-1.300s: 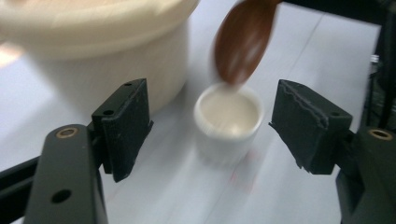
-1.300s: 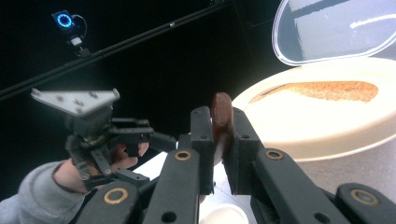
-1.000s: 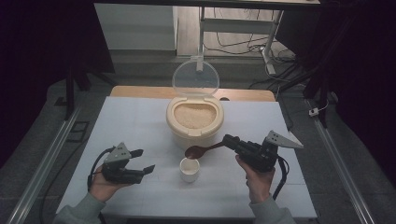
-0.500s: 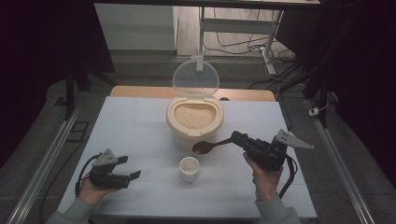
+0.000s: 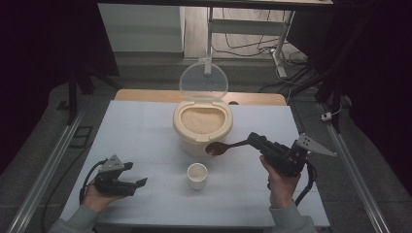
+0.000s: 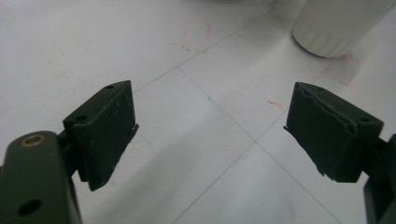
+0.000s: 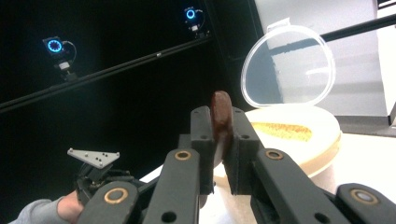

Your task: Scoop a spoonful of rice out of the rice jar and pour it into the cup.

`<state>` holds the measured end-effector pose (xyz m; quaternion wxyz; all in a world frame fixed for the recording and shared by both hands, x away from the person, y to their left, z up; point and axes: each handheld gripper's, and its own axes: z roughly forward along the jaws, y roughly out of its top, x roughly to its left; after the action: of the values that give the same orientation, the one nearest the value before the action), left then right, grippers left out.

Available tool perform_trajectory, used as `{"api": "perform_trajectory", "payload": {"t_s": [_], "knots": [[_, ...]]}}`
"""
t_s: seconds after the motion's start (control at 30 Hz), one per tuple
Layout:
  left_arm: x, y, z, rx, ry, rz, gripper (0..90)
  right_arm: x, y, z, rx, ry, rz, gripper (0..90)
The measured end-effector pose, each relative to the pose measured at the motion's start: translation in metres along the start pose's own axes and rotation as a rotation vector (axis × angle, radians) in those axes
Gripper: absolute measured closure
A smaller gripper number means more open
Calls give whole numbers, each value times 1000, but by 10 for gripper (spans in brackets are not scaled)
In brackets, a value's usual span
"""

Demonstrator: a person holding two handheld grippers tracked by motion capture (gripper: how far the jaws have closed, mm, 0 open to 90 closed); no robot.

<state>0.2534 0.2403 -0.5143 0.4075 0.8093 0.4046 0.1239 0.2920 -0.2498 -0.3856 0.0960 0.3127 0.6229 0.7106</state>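
- The right gripper (image 5: 255, 140) has its jaws squeezed tight on the handle of a brown wooden spoon (image 5: 224, 146).
- In the right gripper view, the spoon (image 7: 220, 122) sticks up on its edge between the two black jaws, in the middle of the frame.
- In the high view, the spoon's bowl sits right at the front edge of the cream rice tub (image 5: 202, 127), in the middle of the frame.
- The tub's clear lid (image 5: 203, 81) stands up and open behind it, and the rice (image 5: 202, 120) shows inside.
- The left gripper (image 5: 136, 176) is at the lower left of the high view. Its jaws have just been opening, and now they are wide apart with nothing between them.
- In the left gripper view, bare white table (image 6: 201, 126) shows between the jaws.
- A small white cup (image 5: 197, 175) stands just below the tub, between the two grippers.
- The cup (image 6: 338, 25) shows at the upper right of the left gripper view.
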Motion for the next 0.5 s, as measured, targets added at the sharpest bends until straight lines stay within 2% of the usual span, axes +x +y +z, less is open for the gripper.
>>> {"api": "perform_trajectory", "payload": {"t_s": [0.27,0.33,0.4,0.5], "knots": [[-1,0,4,19,0,9,151,-4,12,4,-42,-17,-6,826],[-1,-1,5,24,-2,11,152,-8,14,8,-58,-14,19,826],[-2,-1,5,21,-3,9,152,-13,15,15,-77,10,63,826],[-2,-1,4,16,-4,10,153,-15,19,27,-71,1,60,826]]}}
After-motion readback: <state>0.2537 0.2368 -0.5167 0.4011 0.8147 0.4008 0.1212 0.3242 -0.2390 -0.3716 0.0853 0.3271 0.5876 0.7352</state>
